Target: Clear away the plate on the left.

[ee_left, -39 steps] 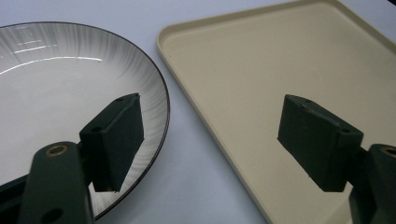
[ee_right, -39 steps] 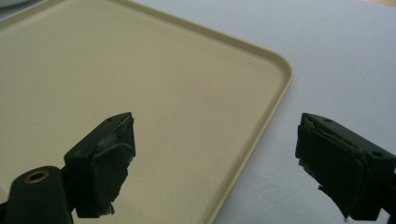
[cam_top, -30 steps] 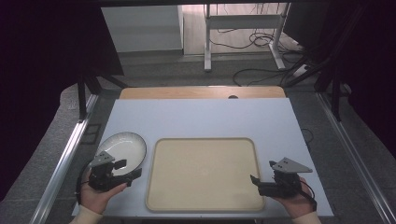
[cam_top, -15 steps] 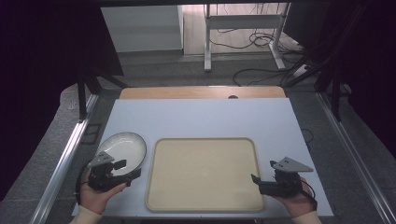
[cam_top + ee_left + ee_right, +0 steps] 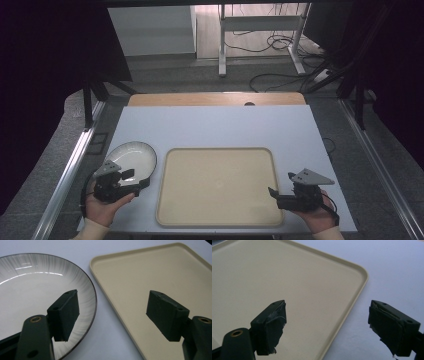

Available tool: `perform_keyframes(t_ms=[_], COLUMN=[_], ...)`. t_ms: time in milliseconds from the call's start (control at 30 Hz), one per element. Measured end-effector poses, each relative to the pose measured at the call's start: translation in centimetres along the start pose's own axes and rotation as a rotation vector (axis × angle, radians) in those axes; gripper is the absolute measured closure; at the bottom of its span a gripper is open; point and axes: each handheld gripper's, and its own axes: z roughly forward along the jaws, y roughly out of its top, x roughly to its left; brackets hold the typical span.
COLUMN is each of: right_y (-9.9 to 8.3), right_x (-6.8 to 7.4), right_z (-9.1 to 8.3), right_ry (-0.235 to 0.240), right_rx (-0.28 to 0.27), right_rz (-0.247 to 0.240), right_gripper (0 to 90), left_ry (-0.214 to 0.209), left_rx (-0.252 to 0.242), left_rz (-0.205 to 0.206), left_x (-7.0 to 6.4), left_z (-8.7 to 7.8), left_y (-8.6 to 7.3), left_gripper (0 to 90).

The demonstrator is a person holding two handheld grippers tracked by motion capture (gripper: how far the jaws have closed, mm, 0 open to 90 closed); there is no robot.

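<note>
Nothing has visibly shifted since the earlier frames: both hands rest at the near edge of the table, so the work looks not yet begun. Spread wide and holding nothing, the left gripper straddles the gap between the plate and the beige tray, one jaw over the plate's rim; the right gripper, equally wide and empty, spans the tray's right edge. No brand, label or writing is readable anywhere.
</note>
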Motion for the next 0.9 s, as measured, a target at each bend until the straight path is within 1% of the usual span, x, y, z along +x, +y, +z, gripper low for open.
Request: perform_keyframes(t_ms=[100, 167, 233, 333, 400, 500, 567, 700, 767, 867, 900], right_y=[0.0, 0.0, 0.0, -0.1, -0.1, 0.0, 0.0, 0.1, 0.1, 0.0, 0.0], right_x=[-0.1, -0.1, -0.1, -0.1, -0.1, -0.2, -0.3, -0.3, -0.3, -0.4, -0.4], right_z=[0.1, 0.0, 0.0, 0.1, 0.1, 0.0, 0.0, 0.0, 0.1, 0.1, 0.1], right_ry=[-0.002, -0.002, -0.005, -0.004, -0.008, -0.015, -0.018, -0.02, -0.016, -0.015, -0.014], right_rx=[0.001, 0.001, 0.002, 0.007, 0.008, 0.0, -0.001, -0.002, 0.0, 0.001, 0.001], right_rz=[0.002, 0.005, 0.006, 0.006, 0.006, 0.009, 0.012, 0.009, 0.007, 0.004, 0.004], right_gripper=[15.5, 15.5, 15.6, 15.7, 15.7, 15.7, 15.7, 15.7, 15.7, 15.7, 15.7], left_ry=[0.011, 0.014, 0.017, 0.044, 0.054, 0.059, 0.064, 0.07, 0.093, 0.107, 0.123], left_rx=[-0.005, -0.005, -0.008, -0.027, -0.037, -0.043, -0.047, -0.032, -0.013, 0.0, 0.0], left_rz=[0.022, 0.027, 0.025, 0.026, 0.018, 0.013, 0.018, 0.02, 0.031, 0.005, -0.003], left_x=[-0.2, -0.2, 0.0, 0.4, 0.7, 1.0, 1.1, 1.5, 1.9, 2.9, 3.4], left_z=[0.3, 0.5, 0.5, 0.3, 0.1, 0.0, 0.0, 0.3, 0.7, 1.2, 1.4], left_y=[0.6, 0.9, 1.1, 1.5, 1.7, 2.2, 2.9, 4.1, 4.5, 4.8, 4.9], left_gripper=[26.0, 25.9, 26.0, 26.9, 27.2, 28.0, 28.4, 28.8, 28.8, 28.7, 28.5])
